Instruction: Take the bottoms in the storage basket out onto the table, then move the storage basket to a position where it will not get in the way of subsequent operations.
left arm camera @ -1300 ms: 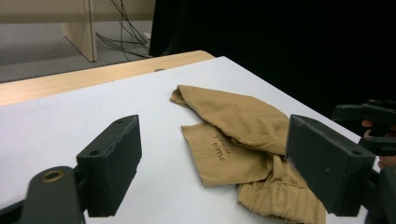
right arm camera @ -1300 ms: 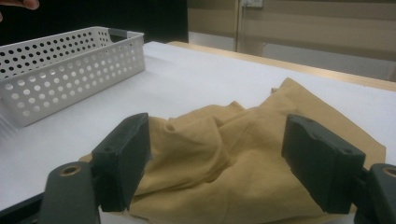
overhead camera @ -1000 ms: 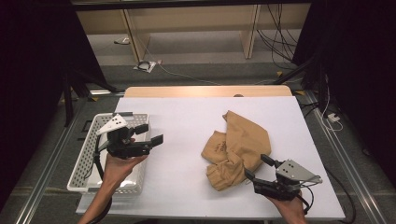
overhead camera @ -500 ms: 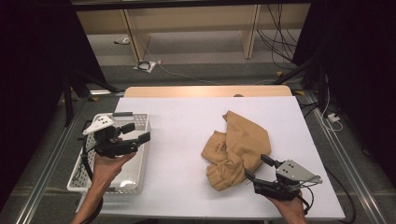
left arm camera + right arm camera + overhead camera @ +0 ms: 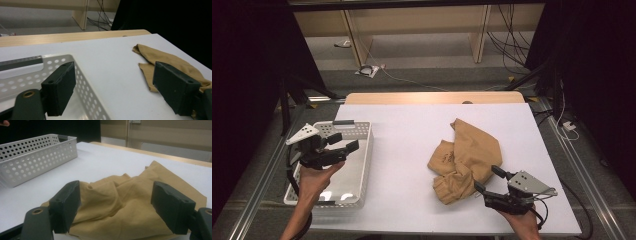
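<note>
White tabletop (image 5: 412, 150): the tan cloth (image 5: 467, 160) lies crumpled right of the middle. Right gripper (image 5: 487, 181) gapes wide at its near edge, holding nothing, probably ready to pinch. Left gripper (image 5: 343, 141), wide and holding nothing, hovers above the white basket (image 5: 362, 165).

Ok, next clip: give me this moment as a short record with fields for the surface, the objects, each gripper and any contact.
surface: white table
cloth: crumpled tan cloth, right half of the table
basket: white perforated basket, at the left edge, nothing visible inside
left gripper: left gripper, open, held over the basket
right gripper: right gripper, open, low at the near edge of the cloth, jaws either side of a fold
contact: neither gripper holds anything; whether the right jaws touch the cloth cannot be told
</note>
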### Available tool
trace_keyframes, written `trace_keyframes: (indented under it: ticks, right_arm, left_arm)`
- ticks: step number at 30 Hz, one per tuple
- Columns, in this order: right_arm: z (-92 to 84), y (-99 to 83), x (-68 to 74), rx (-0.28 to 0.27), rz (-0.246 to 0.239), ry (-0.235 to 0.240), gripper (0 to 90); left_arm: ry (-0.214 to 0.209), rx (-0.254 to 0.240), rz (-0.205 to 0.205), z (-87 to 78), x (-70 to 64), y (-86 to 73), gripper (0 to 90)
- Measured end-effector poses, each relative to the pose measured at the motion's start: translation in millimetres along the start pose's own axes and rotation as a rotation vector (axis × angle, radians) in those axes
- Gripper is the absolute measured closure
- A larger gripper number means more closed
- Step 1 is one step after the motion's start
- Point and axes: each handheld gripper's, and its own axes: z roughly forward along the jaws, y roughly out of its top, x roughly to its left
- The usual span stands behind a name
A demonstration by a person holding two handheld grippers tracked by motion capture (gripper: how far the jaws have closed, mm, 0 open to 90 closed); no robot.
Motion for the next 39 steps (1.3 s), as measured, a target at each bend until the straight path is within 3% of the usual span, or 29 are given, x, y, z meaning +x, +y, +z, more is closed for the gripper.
trace_keyframes:
  ticks: [3, 7, 21, 24, 30, 39]
  right_arm:
    - [-0.5, 0.0, -0.6, 0.001, 0.000, -0.002, 24.8]
    - [-0.1, -0.1, -0.5, -0.004, 0.001, -0.004, 24.8]
    - [0.9, -0.1, -0.9, 0.004, -0.001, -0.005, 24.8]
    - [1.4, -0.3, -1.2, 0.005, 0.001, -0.003, 24.8]
    - [1.7, 0.0, -1.9, 0.004, 0.003, -0.001, 24.8]
    - [1.5, 0.7, 0.6, 0.008, -0.010, 0.002, 24.8]
  left_arm:
    - [0.022, -0.003, -0.012, -4.3, 7.2, -2.3, 18.8]
    - [0.059, 0.008, 0.007, -7.4, 12.0, -3.6, 18.9]
    - [0.142, 0.020, -0.052, -19.9, 43.2, -8.0, 19.1]
    - [0.179, 0.034, -0.058, -24.6, 52.2, -9.1, 19.4]
    - [0.199, 0.061, -0.095, -29.7, 63.5, -10.5, 20.1]
    - [0.243, 0.125, -0.105, -32.6, 74.1, -13.9, 22.2]
